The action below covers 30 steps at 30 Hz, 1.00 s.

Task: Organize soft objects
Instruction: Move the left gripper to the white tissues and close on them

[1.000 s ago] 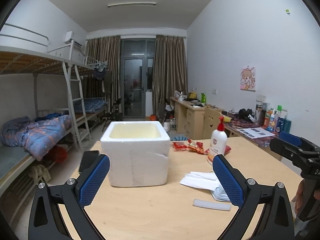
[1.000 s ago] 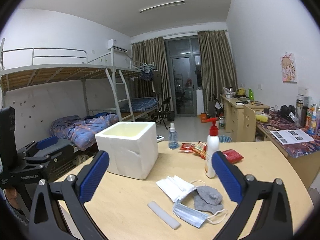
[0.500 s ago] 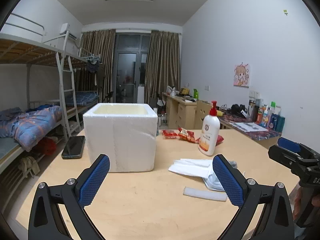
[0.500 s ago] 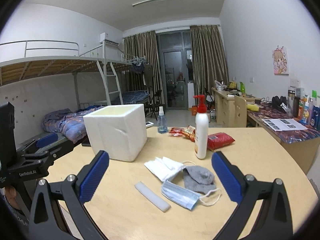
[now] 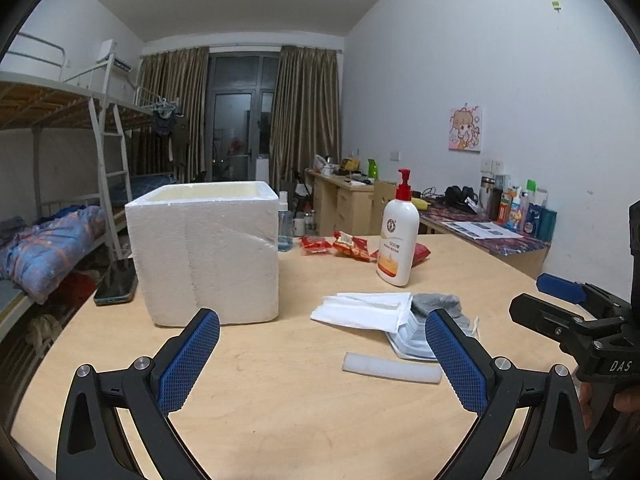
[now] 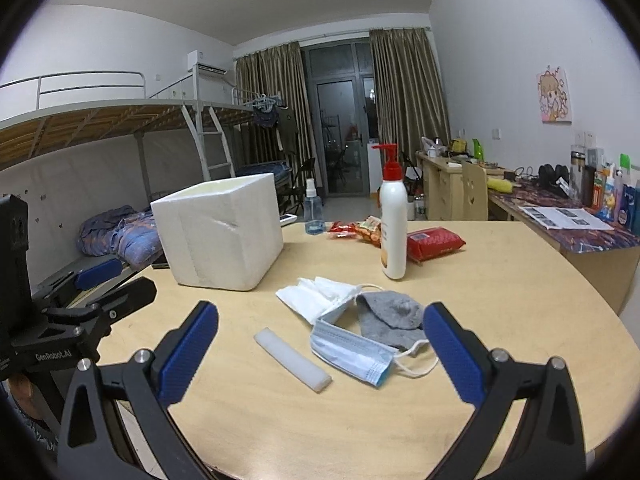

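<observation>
Both the left hand-held gripper [image 5: 322, 354] and the right hand-held gripper [image 6: 320, 350] hover spread and empty above the tabletop [image 6: 500, 304], where a gray sock [image 6: 390, 318], blue face mask [image 6: 348, 350], what looks like folded white tissue [image 6: 316, 294] and a white foam strip [image 6: 292, 354] lie clustered near the foam box [image 6: 220, 230].

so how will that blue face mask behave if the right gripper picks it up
The face mask lies flat and creased, so it will probably hang limp. It looks thin, likely very light. One edge lies over the grey sock, and its ear loop trails loose, so it may snag.
</observation>
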Motion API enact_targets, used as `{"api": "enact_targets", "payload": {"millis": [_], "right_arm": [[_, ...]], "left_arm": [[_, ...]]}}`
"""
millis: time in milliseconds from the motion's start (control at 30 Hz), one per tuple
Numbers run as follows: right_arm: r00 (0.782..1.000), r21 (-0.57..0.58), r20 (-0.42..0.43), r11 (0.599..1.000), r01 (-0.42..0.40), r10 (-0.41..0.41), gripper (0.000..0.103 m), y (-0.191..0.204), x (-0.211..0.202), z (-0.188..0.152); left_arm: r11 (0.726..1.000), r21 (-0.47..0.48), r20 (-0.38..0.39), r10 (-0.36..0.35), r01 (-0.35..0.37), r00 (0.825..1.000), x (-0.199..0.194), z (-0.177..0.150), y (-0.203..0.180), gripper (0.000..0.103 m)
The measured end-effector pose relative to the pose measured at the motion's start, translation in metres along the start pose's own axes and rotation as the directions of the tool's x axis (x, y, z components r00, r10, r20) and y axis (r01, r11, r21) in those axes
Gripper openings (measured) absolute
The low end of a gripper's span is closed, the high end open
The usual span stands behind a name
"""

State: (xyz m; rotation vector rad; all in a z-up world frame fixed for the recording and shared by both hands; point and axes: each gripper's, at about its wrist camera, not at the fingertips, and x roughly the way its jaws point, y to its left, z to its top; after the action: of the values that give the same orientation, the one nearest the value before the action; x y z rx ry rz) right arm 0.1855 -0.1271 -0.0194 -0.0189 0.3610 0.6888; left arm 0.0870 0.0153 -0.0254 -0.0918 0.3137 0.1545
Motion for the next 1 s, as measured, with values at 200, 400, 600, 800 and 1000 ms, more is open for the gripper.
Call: {"api": "enact_targets", "payload": {"millis": [200, 400, 600, 800, 1000], "right_arm": [[1.000, 0.021, -0.026, 1.000, 0.006, -0.006, 0.103, -0.010, 0.007, 0.001], [0.998, 0.047, -0.049, 0.998, 0.028, -0.026, 0.103, -0.024, 0.013, 0.001], [0.996, 0.031, -0.073, 0.998, 0.049, -0.046, 0.103, -0.035, 0.021, 0.005], [0.993, 0.009, -0.111, 0.999, 0.032, -0.031, 0.103, -0.042, 0.034, 0.007], [0.988, -0.012, -0.155, 1.000, -0.001, -0.001, 0.103, -0.048, 0.051, 0.012]], "left_arm": [[1.000, 0.005, -0.039, -0.012, 0.012, 0.999, 0.019, 0.001, -0.003, 0.103], [0.999, 0.019, -0.072, -0.024, 0.025, 0.997, 0.037, 0.001, -0.012, 0.103], [0.998, 0.051, -0.107, -0.040, 0.046, 0.993, 0.052, 0.001, -0.021, 0.103], [0.998, 0.056, -0.126, -0.035, 0.042, 0.991, 0.065, 0.006, -0.025, 0.103], [0.997, 0.078, -0.140, -0.001, 0.012, 0.990, 0.082, 0.013, -0.030, 0.103]]}}
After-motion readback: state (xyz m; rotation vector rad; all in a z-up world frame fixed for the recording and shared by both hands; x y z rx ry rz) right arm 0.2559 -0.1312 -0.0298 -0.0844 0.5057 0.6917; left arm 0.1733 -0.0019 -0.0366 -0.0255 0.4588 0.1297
